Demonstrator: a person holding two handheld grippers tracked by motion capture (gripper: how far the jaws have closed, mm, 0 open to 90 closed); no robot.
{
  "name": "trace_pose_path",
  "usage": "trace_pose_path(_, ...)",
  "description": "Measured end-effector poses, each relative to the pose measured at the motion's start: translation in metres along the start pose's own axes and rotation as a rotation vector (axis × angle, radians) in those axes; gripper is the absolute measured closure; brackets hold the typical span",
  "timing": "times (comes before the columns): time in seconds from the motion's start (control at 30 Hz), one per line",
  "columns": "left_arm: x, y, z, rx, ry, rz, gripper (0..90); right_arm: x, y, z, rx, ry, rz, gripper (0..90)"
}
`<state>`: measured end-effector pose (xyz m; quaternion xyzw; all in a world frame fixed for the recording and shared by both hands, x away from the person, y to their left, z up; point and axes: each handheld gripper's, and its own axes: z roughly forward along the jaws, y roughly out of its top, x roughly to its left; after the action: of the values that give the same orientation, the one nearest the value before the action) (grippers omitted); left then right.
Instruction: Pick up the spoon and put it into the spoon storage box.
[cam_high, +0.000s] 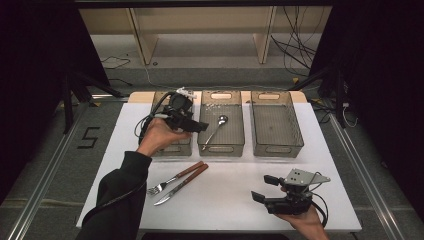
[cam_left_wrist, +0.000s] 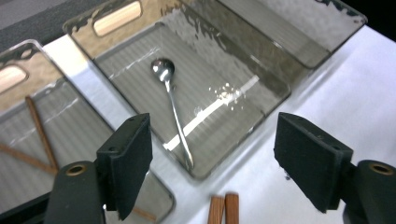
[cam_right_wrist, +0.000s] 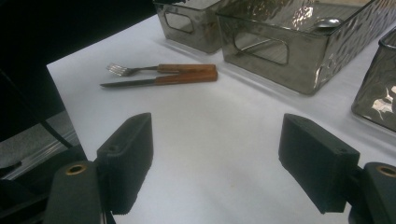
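Left hand-held gripper (cam_high: 200, 126) hangs wide & empty over the bins; we've got spoon (cam_left_wrist: 170, 100) in mid bin (cam_high: 221, 146). Fork (cam_high: 172, 181), knife (cam_high: 182, 184) left on surface; right hand-held gripper (cam_high: 265, 189) wide.

Metal spoon (cam_high: 216, 129) lying flat in the middle smoked-plastic bin (cam_high: 221, 148), bowl toward the far end, slender handle running diagonally to the near left corner, shiny, resting on the bin's ribbed floor, nothing touching it

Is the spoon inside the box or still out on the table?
Inside. The spoon lies flat on the bottom of the middle bin, away from the fork and knife on the table.
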<state>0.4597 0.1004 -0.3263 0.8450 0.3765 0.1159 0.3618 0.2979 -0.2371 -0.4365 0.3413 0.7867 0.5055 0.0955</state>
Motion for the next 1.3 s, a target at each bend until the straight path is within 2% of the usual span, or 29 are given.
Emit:
trace_pose_path(0.2,-0.002,-0.024,-0.012,-0.011,0.010,0.007,26.3,0.000,0.000,0.000,0.000,0.000,0.003,26.9)
trace_pose_path(0.53,-0.001,-0.061,-0.021,-0.026,-0.003,-0.011,23.9,-0.001,-0.001,0.002,0.007,0.006,0.002,26.9)
trace_pose_path(0.6,0.000,-0.067,-0.023,-0.039,-0.008,-0.019,23.5,-0.001,-0.001,0.002,0.005,0.007,0.004,26.9)
trace_pose_path(0.77,0.001,-0.077,-0.023,-0.046,-0.005,-0.011,22.3,-0.001,-0.001,0.002,0.005,0.005,0.005,26.8)
trace_pose_path(0.93,-0.002,-0.084,-0.022,-0.037,0.001,-0.005,22.2,-0.001,-0.001,0.002,0.001,0.005,0.001,26.8)
trace_pose_path(1.0,-0.003,-0.088,-0.021,-0.021,0.001,0.006,22.2,-0.001,-0.001,0.001,-0.002,0.004,0.005,26.8)
trace_pose_path(1.3,-0.006,-0.111,-0.014,0.060,-0.006,0.000,22.3,0.000,-0.001,0.002,0.000,0.004,0.004,26.6)
